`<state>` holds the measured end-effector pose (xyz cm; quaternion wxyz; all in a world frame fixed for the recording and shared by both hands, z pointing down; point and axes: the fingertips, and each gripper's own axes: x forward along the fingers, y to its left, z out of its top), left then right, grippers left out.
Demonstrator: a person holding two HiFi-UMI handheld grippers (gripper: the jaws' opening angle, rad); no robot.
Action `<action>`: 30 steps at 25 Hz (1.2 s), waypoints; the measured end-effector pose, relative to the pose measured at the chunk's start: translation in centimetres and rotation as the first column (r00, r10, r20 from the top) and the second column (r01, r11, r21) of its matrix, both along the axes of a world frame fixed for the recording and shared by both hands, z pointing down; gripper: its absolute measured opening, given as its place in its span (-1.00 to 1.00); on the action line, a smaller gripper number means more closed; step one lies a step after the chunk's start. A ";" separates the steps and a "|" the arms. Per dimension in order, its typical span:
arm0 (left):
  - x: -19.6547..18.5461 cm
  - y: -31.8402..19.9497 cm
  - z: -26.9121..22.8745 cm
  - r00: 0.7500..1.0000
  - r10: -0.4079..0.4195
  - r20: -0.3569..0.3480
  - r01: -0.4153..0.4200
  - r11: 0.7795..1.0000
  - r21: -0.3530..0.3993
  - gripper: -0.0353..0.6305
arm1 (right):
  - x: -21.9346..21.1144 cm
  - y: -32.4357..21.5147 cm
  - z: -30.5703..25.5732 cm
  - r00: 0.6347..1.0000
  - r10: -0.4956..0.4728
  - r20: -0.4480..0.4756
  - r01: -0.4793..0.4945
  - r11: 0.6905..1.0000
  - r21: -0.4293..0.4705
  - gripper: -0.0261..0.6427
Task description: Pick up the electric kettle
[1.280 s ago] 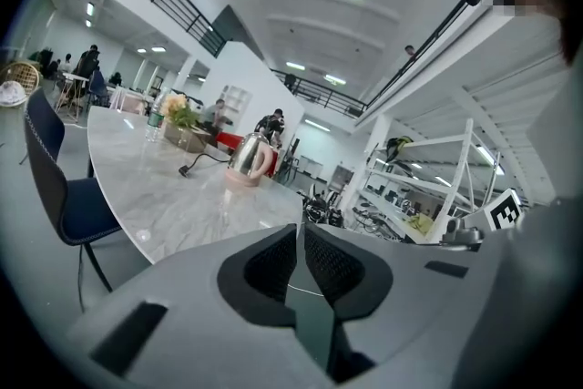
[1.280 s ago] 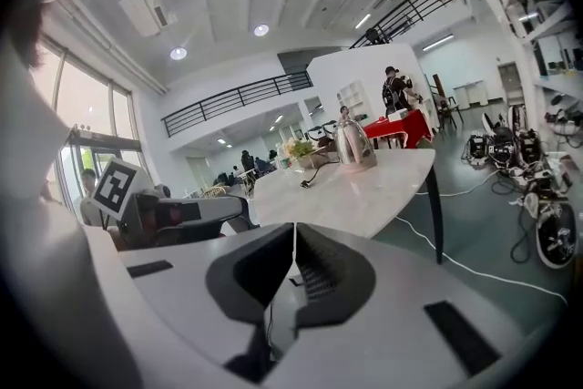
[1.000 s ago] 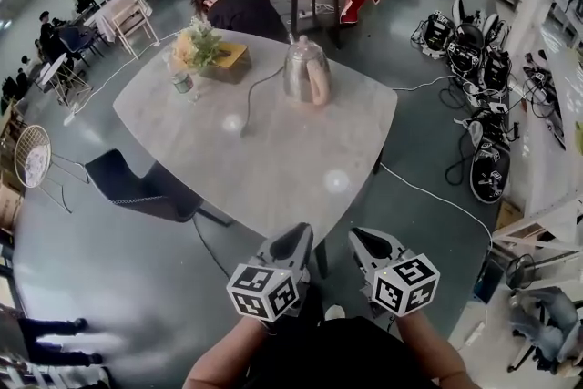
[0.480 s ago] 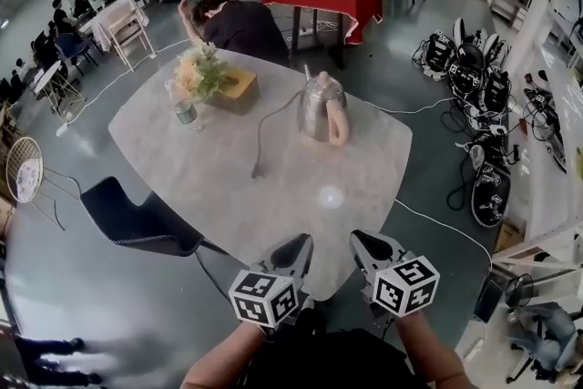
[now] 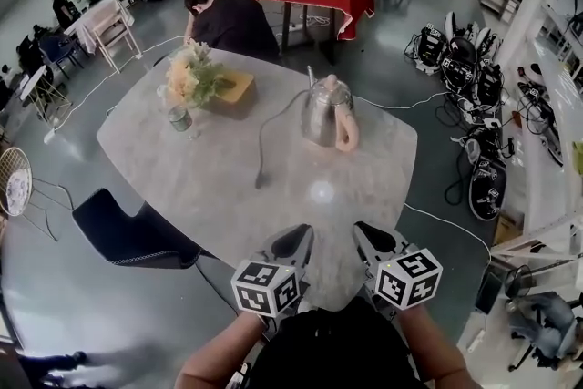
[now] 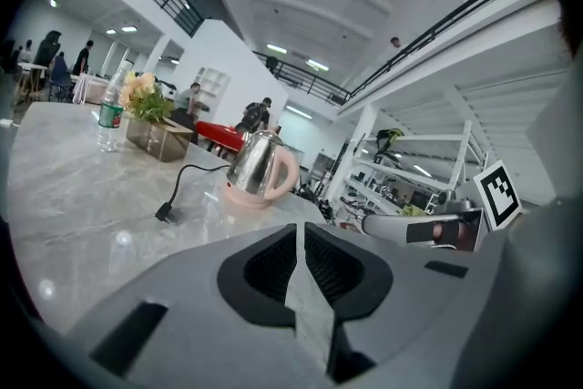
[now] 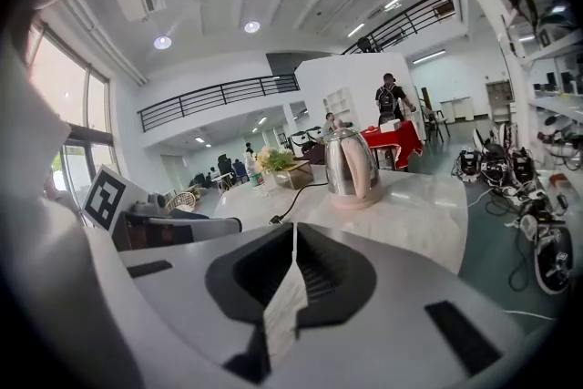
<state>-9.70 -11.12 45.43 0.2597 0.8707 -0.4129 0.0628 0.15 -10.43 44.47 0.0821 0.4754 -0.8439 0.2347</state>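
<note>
Plainly, both grippers were clenched and empty. The left gripper and the right gripper hung side by side over the near edge of the table. Each was carried on a bare forearm and showed its marker cube toward the head camera. In the left gripper view the two dark ribbed pads met along a thin line with nothing between them, and the right gripper view showed the same. Both pointed across the tabletop toward the far side.

The electric kettle stood upright on the pale marbled table, toward its far right corner and well apart from both grippers. It had a shiny steel body, a pink base and a pink handle. In the head view the handle faced the table's right edge and the near side. Its black power cord ran from the kettle toward the table's middle, then bent toward the near edge. The cord ended in a loose plug lying on the surface.

Near the far left corner sat a wooden box of flowers, with a plastic water bottle just beside it. A person leaned at the far edge. A dark chair stood by the left edge.
</note>
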 end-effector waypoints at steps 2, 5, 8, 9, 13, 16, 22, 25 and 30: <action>0.0 -0.5 -0.2 1.000 0.000 -0.004 0.000 1.000 0.003 -0.80 | 0.1 -0.4 -0.1 1.000 0.001 -0.011 -0.001 1.000 -0.001 -0.90; -0.3 -1.8 -0.7 1.000 -0.012 0.001 0.012 1.000 0.022 -0.80 | 0.1 -1.6 -0.5 1.000 -0.012 -0.013 0.012 1.000 0.009 -0.90; 0.0 -3.3 -0.9 1.000 -0.024 -0.003 0.024 0.999 0.033 -0.80 | 0.7 -3.3 -0.8 1.000 -0.021 -0.020 0.022 1.000 0.020 -0.90; 0.2 -3.7 -0.8 1.000 -0.031 -0.006 0.031 0.999 0.029 -0.80 | 1.1 -3.8 -0.8 0.999 -0.021 -0.025 0.022 1.000 0.022 -0.90; 0.7 -5.9 -0.5 0.997 -0.076 -0.003 0.076 0.997 0.018 -0.80 | 2.2 -6.4 -1.1 0.999 -0.024 -0.037 0.025 0.999 0.036 -0.89; 1.1 -7.9 -0.4 0.994 -0.105 0.011 0.104 0.994 0.029 -0.80 | 2.9 -8.7 -1.0 0.999 -0.034 -0.040 0.036 0.998 0.047 -0.89; 1.0 -12.0 -0.7 0.986 -0.164 0.028 0.162 0.985 0.066 -0.80 | 4.2 -13.4 -0.6 0.998 -0.020 -0.063 0.024 0.998 0.051 -0.89; 0.6 -14.0 -0.4 0.981 -0.189 0.038 0.185 0.979 0.081 -0.80 | 4.3 -15.3 0.0 0.997 -0.028 -0.070 0.032 0.998 0.050 -0.66; 0.4 -17.6 0.1 0.978 -0.199 0.056 0.194 0.977 0.093 -0.80 | 4.5 -18.2 1.2 0.995 -0.033 -0.090 0.036 0.999 0.039 -0.41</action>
